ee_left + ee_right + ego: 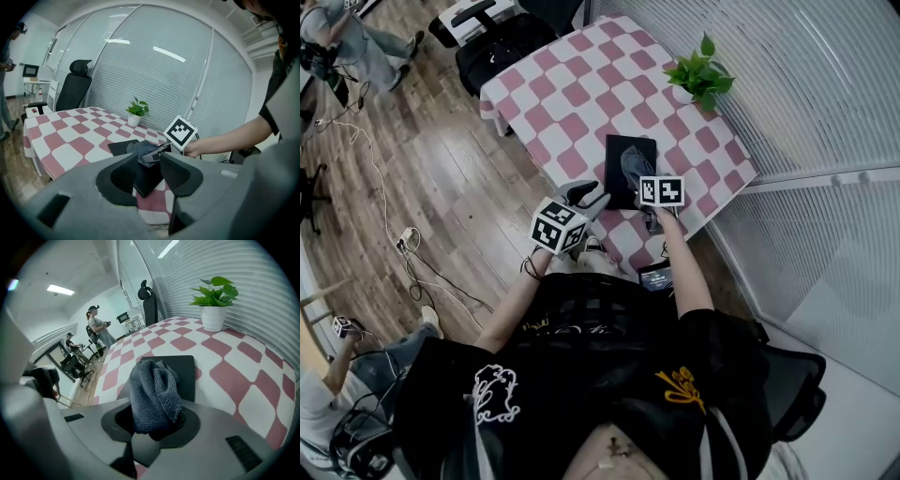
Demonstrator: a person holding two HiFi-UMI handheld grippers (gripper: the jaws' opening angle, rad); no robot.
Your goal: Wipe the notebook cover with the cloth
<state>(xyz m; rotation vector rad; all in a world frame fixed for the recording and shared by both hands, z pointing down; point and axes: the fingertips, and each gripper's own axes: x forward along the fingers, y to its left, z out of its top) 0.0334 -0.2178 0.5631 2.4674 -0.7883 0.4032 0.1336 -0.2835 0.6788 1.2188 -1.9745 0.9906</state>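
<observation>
At the near edge of the checked table [572, 94], the left gripper [146, 163] has its jaws apart and grips nothing. The near corner of the black notebook [183, 371] shows in the gap; whether they touch is unclear. The right gripper [157, 423] is clamped on a bunched grey cloth [152, 390], which hides part of the plain dark cover.

notebook [624, 150]: black cover, closed, lying flat; on the near side of the potted plant [701, 77], well apart from it
cloth [154, 392]: grey, bunched upright; pinched in the right gripper [154, 423]; over the notebook's end farthest from the potted plant
</observation>
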